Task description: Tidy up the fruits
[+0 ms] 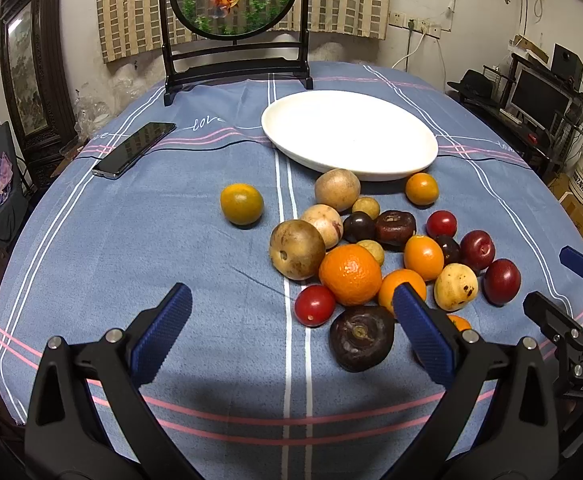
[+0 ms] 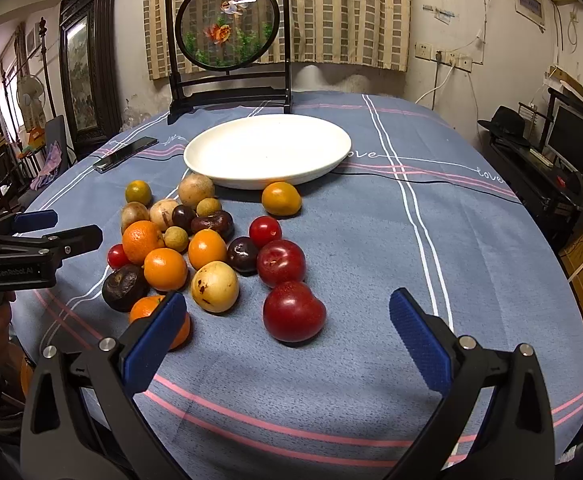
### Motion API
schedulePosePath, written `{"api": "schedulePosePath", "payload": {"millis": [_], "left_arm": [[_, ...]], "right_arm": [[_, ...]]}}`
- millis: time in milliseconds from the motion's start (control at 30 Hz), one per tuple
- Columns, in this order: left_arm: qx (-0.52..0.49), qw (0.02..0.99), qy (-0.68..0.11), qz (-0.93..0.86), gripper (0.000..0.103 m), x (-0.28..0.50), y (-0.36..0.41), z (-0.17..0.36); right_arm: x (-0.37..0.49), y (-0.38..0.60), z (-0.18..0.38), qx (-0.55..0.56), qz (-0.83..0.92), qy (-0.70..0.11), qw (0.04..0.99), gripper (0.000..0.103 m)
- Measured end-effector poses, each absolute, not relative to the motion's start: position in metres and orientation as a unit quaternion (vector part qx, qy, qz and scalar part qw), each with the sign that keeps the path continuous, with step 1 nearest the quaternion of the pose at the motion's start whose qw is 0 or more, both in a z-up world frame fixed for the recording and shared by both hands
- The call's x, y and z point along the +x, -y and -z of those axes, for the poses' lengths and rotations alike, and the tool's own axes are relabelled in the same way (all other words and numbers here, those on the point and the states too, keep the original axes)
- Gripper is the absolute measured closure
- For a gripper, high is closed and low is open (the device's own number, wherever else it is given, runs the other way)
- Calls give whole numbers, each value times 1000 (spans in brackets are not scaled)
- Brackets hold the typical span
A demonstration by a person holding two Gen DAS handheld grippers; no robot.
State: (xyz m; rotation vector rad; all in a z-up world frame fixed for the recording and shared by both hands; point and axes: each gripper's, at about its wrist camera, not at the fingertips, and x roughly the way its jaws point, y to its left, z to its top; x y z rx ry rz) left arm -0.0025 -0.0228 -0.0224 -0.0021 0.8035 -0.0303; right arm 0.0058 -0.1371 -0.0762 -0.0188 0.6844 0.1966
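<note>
A white plate lies bare at the back of the blue tablecloth. In front of it is a pile of several fruits: oranges, red plums, red tomatoes, brown and dark purple ones. A greenish mandarin sits apart on the left. My left gripper is open above the pile's near edge, close to a dark purple fruit and a large orange. My right gripper is open, with a red plum just ahead between its fingers, untouched.
A black phone lies at the back left. A round goldfish screen on a black stand rises behind the plate. Beyond the table's right edge are a desk with a monitor and cardboard boxes.
</note>
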Motion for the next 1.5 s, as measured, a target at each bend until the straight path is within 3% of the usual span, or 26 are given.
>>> {"api": "schedulePosePath", "payload": {"millis": [833, 933, 1133, 1200, 1300, 1433, 1500], "left_arm": [[34, 891, -450, 42, 4, -4, 36, 60], [40, 879, -471, 68, 26, -1, 45, 69], [34, 879, -469, 74, 37, 8, 51, 68], [31, 882, -465, 74, 51, 9, 52, 67], [28, 884, -458, 86, 59, 7, 50, 65], [22, 886, -454, 91, 59, 7, 45, 64], [20, 888, -451, 90, 59, 5, 43, 63]], "right_arm": [[5, 155, 88, -24, -100, -347, 932, 1], [7, 157, 90, -19, -100, -351, 931, 1], [7, 157, 90, -19, -104, -353, 929, 1], [8, 156, 90, -20, -107, -354, 929, 1], [14, 155, 92, -22, -105, -363, 925, 2], [30, 152, 98, -20, -101, -397, 912, 32], [36, 148, 102, -23, -100, -408, 907, 37]]}}
